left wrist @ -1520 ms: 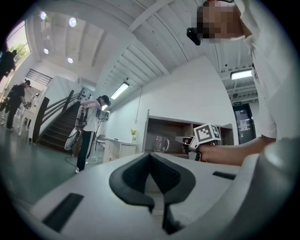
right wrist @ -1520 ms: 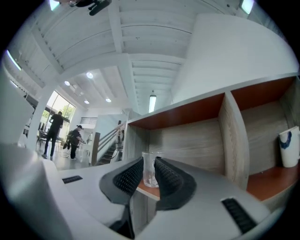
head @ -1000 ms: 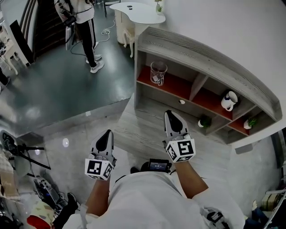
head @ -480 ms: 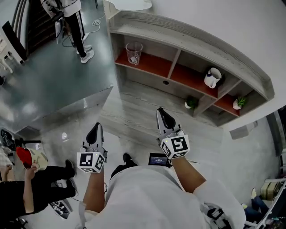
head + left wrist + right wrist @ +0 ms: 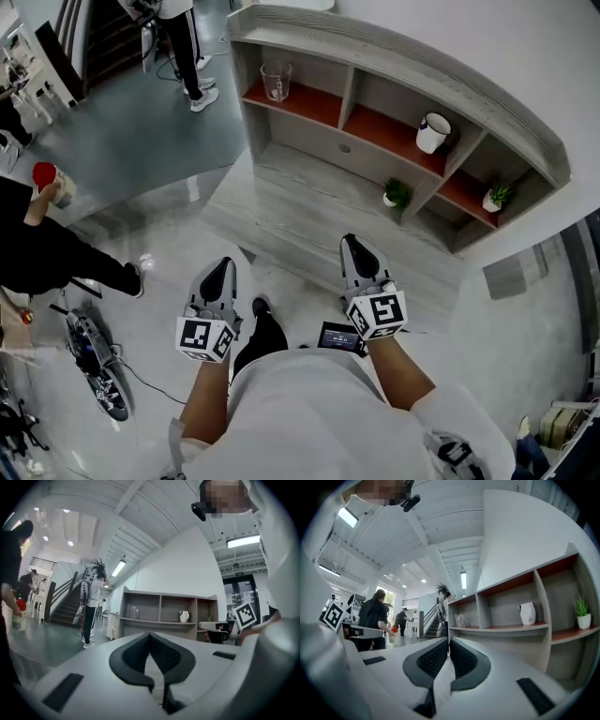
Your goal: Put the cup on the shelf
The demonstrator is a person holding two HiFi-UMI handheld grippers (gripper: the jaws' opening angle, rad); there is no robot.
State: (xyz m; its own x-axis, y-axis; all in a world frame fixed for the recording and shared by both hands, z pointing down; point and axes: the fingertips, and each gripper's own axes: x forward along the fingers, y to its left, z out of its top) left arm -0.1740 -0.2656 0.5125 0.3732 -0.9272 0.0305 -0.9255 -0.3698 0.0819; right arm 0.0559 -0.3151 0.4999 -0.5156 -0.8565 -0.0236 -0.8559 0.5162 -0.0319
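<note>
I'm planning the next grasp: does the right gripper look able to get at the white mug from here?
Probably not yet: the right gripper hangs well short of the shelf, jaws together. Nothing blocks the mug, though.

Small green potted plant (image 5: 396,194) at two o'clock, another green potted plant (image 5: 494,197) farther out near three o'clock, person in black top (image 5: 37,251) at nine o'clock, person in white-striped black trousers (image 5: 187,56) at eleven o'clock, black wheeled frame (image 5: 94,352) on glossy floor at eight o'clock.
</note>
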